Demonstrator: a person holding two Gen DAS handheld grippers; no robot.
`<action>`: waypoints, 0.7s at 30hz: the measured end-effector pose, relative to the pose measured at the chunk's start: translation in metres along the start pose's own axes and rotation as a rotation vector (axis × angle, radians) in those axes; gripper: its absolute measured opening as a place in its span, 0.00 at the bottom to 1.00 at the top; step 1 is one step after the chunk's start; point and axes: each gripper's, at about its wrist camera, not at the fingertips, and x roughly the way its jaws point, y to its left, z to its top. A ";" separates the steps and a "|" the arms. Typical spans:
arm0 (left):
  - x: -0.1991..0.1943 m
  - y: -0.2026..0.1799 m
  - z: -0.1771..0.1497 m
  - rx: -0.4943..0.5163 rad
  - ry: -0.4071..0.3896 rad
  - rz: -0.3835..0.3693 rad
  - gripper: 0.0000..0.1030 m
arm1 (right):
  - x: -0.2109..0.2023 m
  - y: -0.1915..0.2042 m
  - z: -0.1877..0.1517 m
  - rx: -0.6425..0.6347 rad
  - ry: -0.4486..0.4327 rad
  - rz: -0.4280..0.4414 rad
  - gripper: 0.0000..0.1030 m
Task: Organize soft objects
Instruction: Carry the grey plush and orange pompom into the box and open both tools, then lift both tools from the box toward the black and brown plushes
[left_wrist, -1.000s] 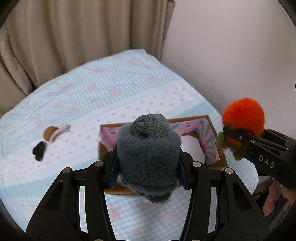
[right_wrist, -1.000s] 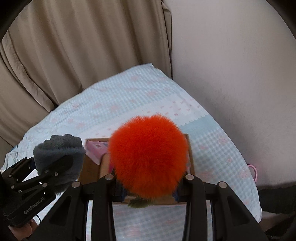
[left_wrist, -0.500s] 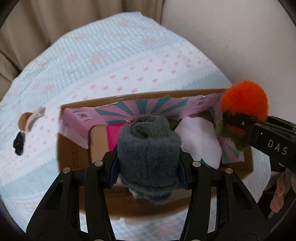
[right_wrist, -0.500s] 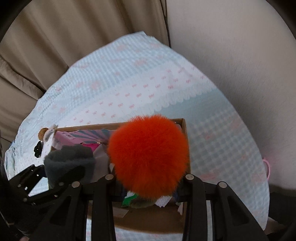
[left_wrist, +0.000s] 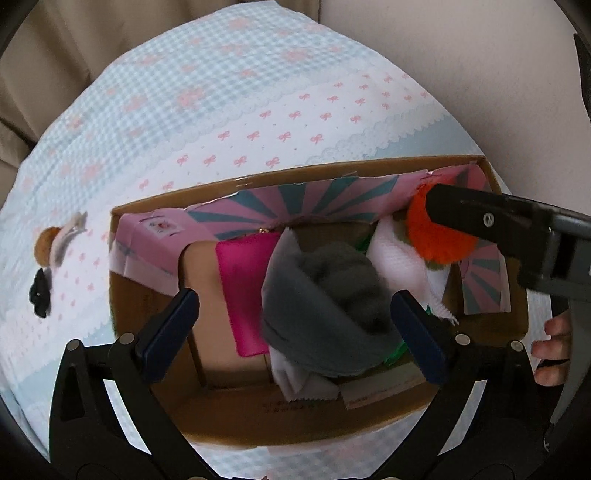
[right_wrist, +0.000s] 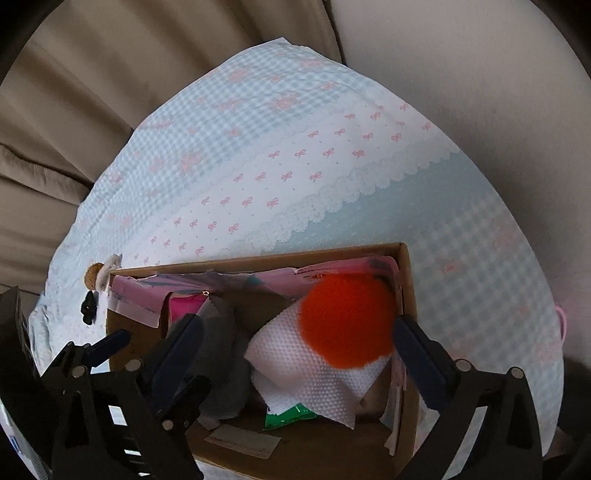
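A cardboard box (left_wrist: 258, 424) stands on the bed, also in the right wrist view (right_wrist: 406, 280). My left gripper (left_wrist: 295, 325) is open above the box; the grey fuzzy sock roll (left_wrist: 332, 306) lies loose in the box between its spread fingers. My right gripper (right_wrist: 299, 354) is open over the box's right end; the orange pom-pom (right_wrist: 347, 321) rests on white cloth (right_wrist: 306, 376) between its fingers. The pom-pom (left_wrist: 436, 236) and the right gripper's finger show in the left wrist view too.
The box also holds a pink pouch (left_wrist: 243, 280), pink-and-teal striped paper (left_wrist: 314, 199) and a green packet (right_wrist: 291, 413). A brown hair clip (left_wrist: 48, 243) and a black item (left_wrist: 38, 291) lie on the bedspread (left_wrist: 221, 110) left of the box. Curtain and wall stand behind.
Both grippers moved down over the box and opened. The grey sock roll and the orange pom-pom dropped out of the jaws into the box.
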 end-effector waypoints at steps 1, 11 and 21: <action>-0.002 0.001 -0.001 -0.003 -0.003 -0.003 1.00 | 0.000 0.001 0.000 0.000 0.000 0.001 0.99; -0.056 0.013 -0.005 -0.016 -0.093 -0.062 1.00 | -0.039 0.014 -0.010 -0.015 -0.078 -0.029 0.99; -0.165 0.042 -0.035 0.031 -0.226 -0.074 1.00 | -0.137 0.070 -0.046 -0.045 -0.235 -0.086 0.99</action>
